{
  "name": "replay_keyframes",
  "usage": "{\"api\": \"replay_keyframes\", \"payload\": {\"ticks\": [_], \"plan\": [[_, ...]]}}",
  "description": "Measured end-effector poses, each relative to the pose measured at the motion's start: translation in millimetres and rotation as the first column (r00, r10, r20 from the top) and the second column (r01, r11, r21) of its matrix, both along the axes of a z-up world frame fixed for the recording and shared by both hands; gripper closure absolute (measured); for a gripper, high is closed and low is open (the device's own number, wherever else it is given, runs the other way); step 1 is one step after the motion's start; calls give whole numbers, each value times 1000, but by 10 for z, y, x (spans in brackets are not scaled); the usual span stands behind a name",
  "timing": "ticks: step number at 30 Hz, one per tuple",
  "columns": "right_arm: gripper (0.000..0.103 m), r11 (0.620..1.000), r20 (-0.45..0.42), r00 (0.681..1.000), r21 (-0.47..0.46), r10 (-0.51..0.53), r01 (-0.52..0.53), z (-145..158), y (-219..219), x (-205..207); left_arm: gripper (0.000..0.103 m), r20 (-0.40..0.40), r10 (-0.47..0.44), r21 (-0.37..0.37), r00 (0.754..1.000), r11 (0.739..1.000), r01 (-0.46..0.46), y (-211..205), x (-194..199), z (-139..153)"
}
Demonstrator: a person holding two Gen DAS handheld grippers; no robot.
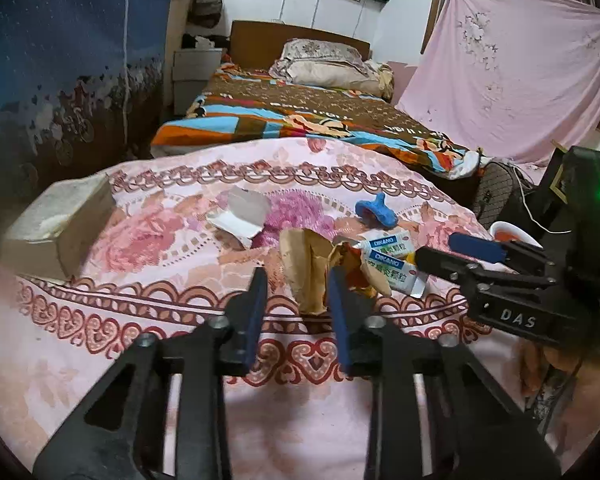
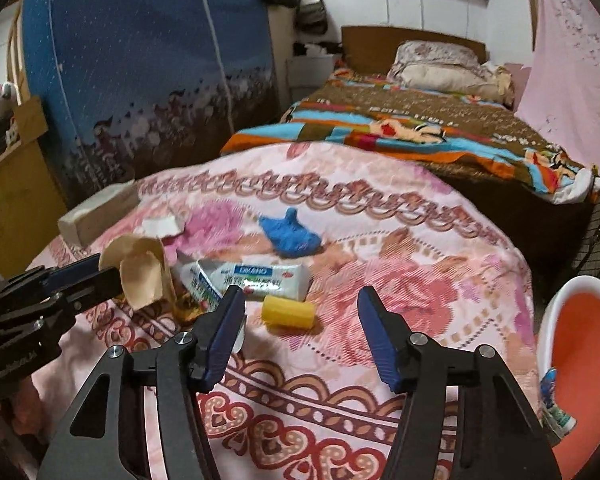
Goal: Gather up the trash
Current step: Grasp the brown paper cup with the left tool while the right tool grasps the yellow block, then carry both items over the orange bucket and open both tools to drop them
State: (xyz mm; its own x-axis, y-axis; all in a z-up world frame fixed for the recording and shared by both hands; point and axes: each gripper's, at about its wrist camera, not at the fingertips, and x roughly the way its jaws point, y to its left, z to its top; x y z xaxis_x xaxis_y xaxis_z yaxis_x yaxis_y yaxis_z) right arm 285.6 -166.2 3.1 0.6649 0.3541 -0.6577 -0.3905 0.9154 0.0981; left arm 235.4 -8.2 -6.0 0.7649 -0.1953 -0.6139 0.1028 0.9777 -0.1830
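Trash lies on the pink floral cloth [image 1: 180, 288]. A torn brown paper bag [image 1: 304, 268] sits just ahead of my left gripper [image 1: 298, 284], which is open with its tips at the bag's near end. White DIKANG sachets [image 1: 392, 258] lie to its right. A white paper scrap [image 1: 242, 216] and a blue crumpled piece [image 1: 374, 214] lie farther back. My right gripper [image 2: 300, 308] is open, a yellow ribbed piece [image 2: 288, 312] between its tips. The sachets [image 2: 256, 278], bag [image 2: 140, 276] and blue piece [image 2: 290, 234] show there too.
A beige box [image 1: 56, 224] sits at the cloth's left edge. A white bin with an orange inside [image 2: 584, 364] stands at the right and holds a wrapper. A bed with a patterned blanket [image 1: 300, 116] lies behind. A dark blue wardrobe [image 2: 148, 60] is at left.
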Motion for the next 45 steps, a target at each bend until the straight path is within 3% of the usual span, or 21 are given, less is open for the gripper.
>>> {"api": "replay_keyframes", "payload": {"ticks": [5, 9, 18, 25, 32, 39, 45], "plan": [[57, 1000, -59, 998, 13, 8, -7, -72, -9, 70, 103, -27, -9, -16, 1000, 1000, 8, 8, 40, -36], [74, 999, -88, 996, 39, 25, -22, -98, -25, 90, 103, -23, -19, -24, 1000, 1000, 19, 5, 30, -30], [75, 998, -43, 998, 31, 51, -50, -43, 32, 4, 103, 39, -31, -24, 999, 999, 32, -4, -49, 44], [75, 999, 79, 996, 35, 38, -41, 97, -6, -153, 103, 155, -23, 34, 988, 999, 18, -77, -241, 172], [75, 998, 231, 973, 59, 0, -14, 256, -81, -383, 103, 253, -24, 62, 967, 998, 8, -117, -407, 281], [75, 995, 379, 923, 101, -61, 24, 387, -190, -632, 103, 382, -35, 98, 924, 995, -3, -201, -595, 451], [75, 982, 494, 856, 174, -153, 75, 477, -367, -869, 103, 447, -76, 97, 891, 995, 37, -351, -640, 570]]}}
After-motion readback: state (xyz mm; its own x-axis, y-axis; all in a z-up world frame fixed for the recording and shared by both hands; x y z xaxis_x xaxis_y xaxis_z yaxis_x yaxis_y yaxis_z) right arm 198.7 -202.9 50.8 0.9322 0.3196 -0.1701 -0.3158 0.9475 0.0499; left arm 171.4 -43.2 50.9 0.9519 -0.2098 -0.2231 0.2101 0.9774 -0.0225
